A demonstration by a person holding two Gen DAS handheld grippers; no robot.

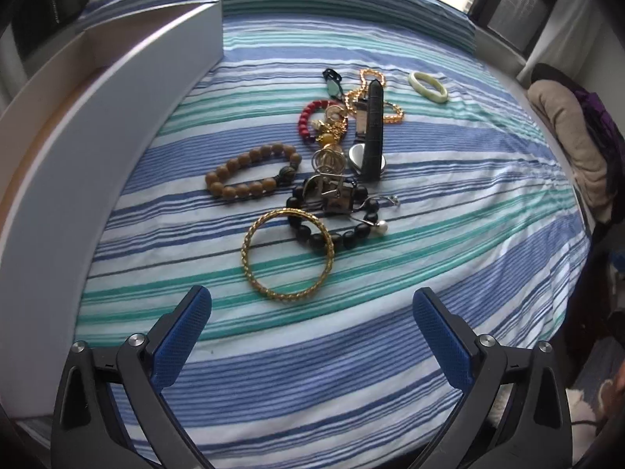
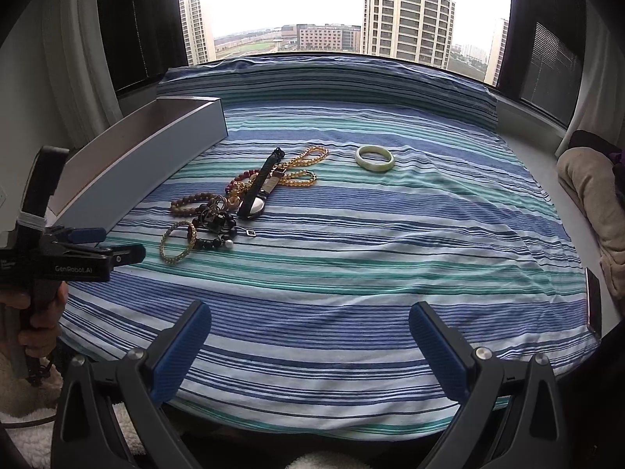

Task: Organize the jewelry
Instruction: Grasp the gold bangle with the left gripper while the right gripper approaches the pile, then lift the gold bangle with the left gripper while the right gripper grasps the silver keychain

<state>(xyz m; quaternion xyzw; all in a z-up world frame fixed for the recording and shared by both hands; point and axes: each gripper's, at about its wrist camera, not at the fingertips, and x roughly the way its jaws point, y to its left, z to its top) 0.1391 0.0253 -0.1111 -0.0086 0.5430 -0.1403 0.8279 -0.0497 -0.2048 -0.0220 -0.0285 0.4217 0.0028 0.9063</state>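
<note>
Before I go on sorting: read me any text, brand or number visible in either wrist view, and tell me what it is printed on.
"GenRobot.AI": white lettering on the black side of the left gripper, seen from the right wrist view.
A small white mark at that body's far left edge: too small and cut off to read.
Watch face: nothing legible.
White box, striped sheet: no text.

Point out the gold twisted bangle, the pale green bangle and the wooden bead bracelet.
gold twisted bangle [image 1: 250, 269], left wrist view, left rim.
pale green bangle [image 2: 375, 163], right wrist view, near rim.
wooden bead bracelet [image 1: 234, 162], left wrist view, upper beads.
</note>
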